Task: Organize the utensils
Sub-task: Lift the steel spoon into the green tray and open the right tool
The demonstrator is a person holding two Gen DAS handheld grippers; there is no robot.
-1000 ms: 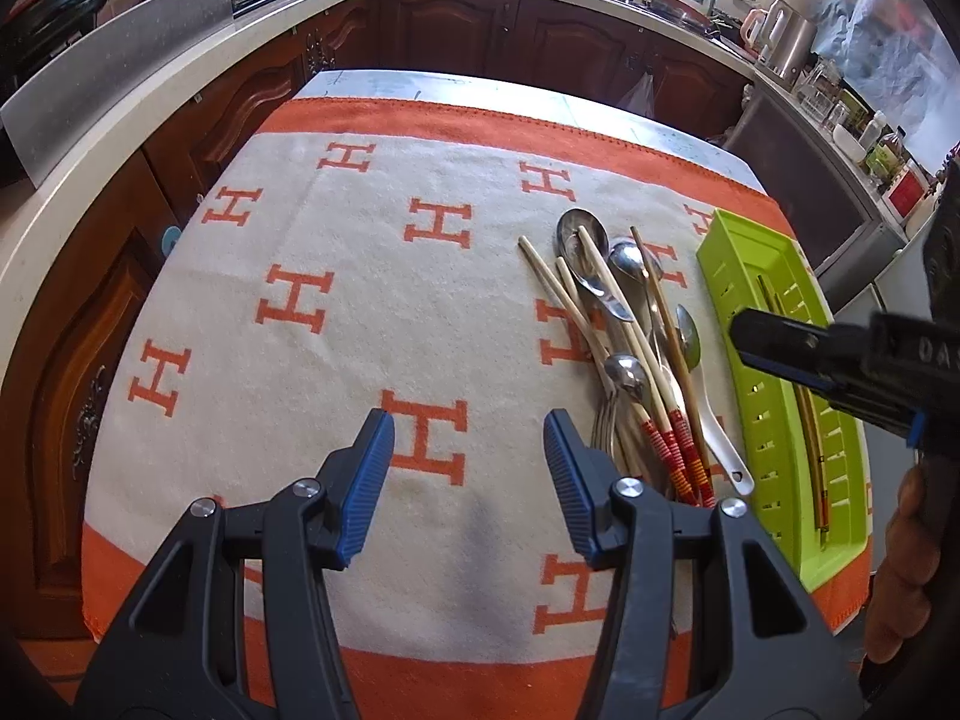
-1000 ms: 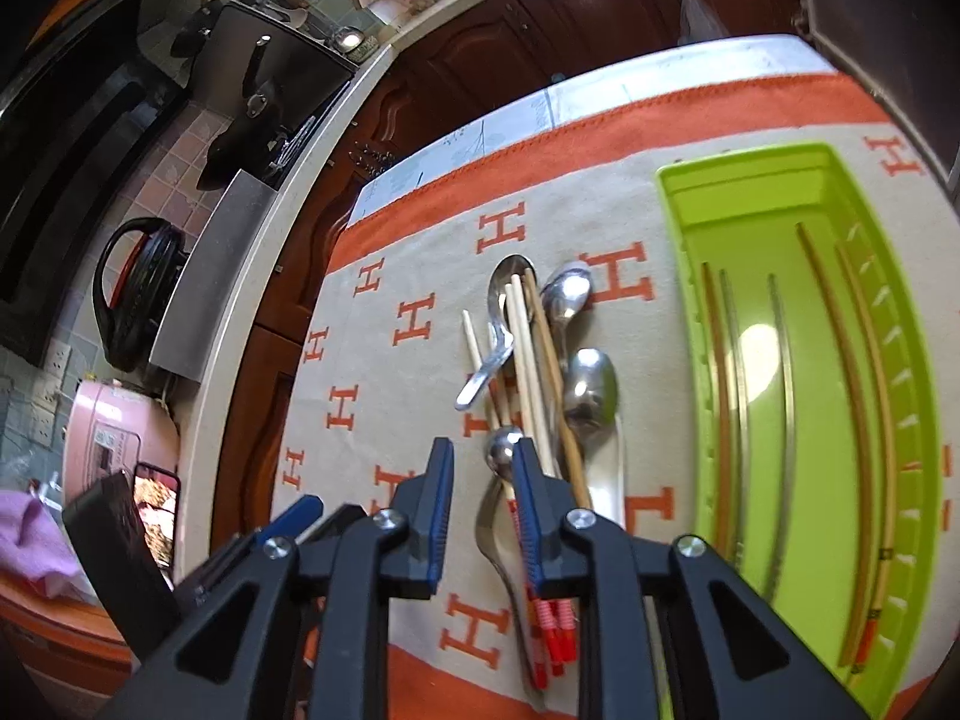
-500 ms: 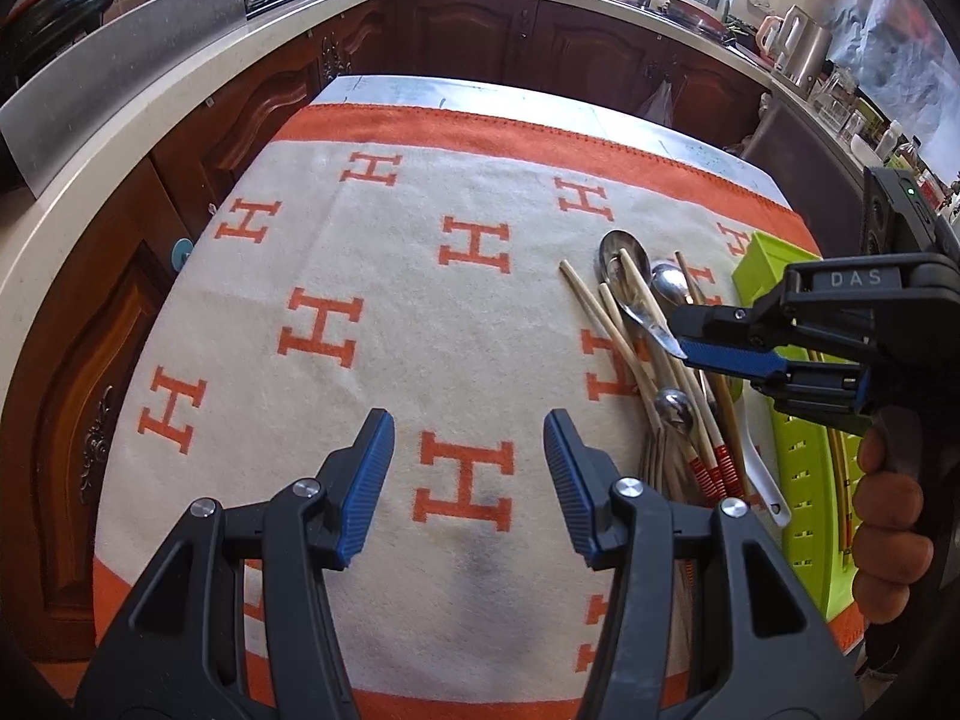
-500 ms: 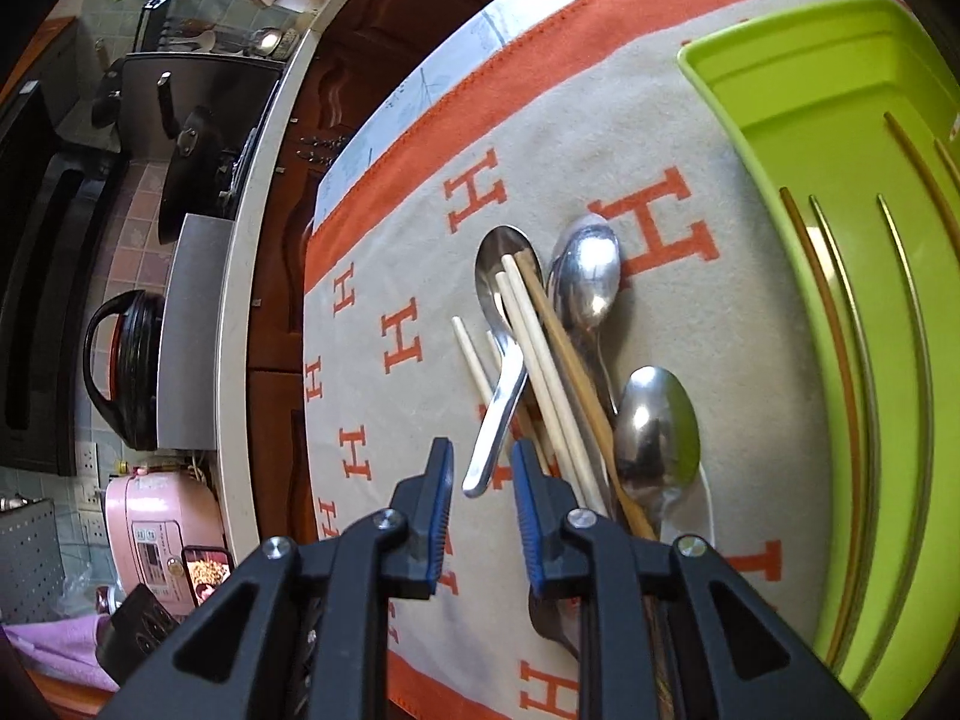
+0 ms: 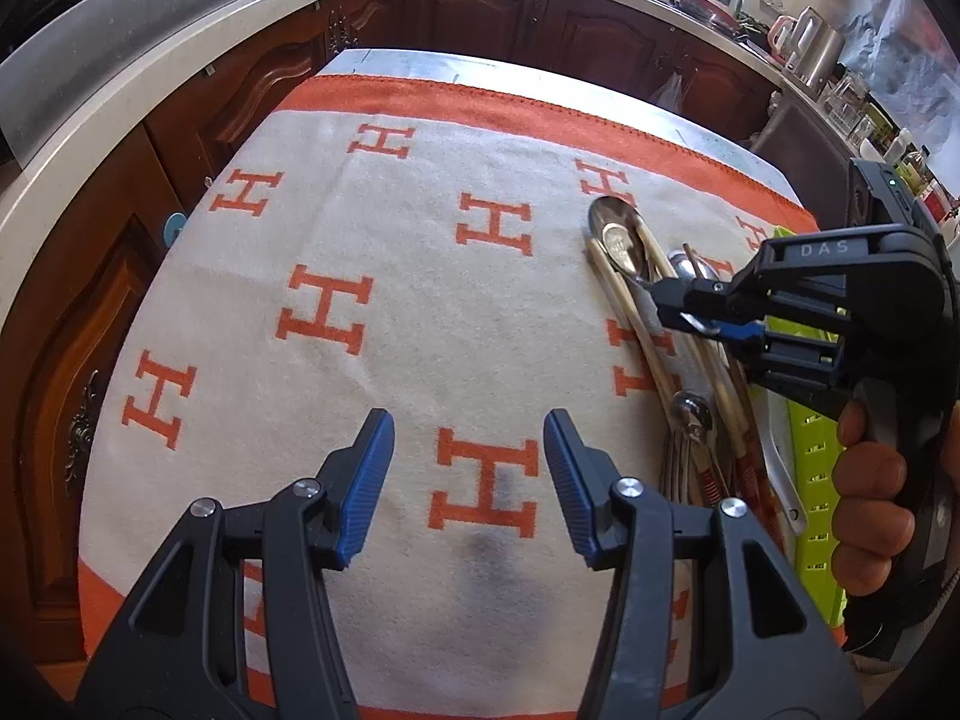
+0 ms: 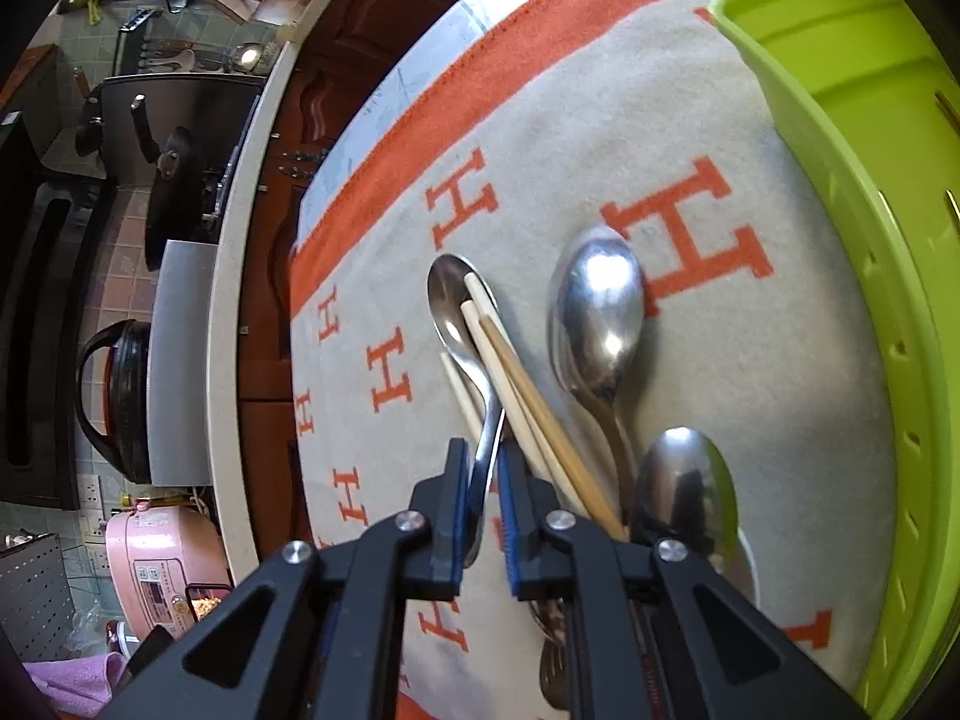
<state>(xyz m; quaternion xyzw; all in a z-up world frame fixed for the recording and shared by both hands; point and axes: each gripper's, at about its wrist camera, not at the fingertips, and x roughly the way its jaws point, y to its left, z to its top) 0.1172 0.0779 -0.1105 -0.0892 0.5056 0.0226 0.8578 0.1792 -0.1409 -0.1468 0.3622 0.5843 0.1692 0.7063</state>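
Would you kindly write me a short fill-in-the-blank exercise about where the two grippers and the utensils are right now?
1. The right gripper has its fingers on either side of the handle of a metal ____.
2. The left gripper hovers with its fingers wide ____ above the cloth.
3. Two pale chopsticks rest their tips in the bowl of the leftmost ____.
4. The tray beside the utensil pile is coloured ____.

Missing words: spoon; open; spoon; green

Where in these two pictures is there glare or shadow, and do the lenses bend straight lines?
Left wrist view: dark shadow on the blanket near the left tool; counter edge curves. Right wrist view: bright glare on the spoon bowl; green tray rim bows.
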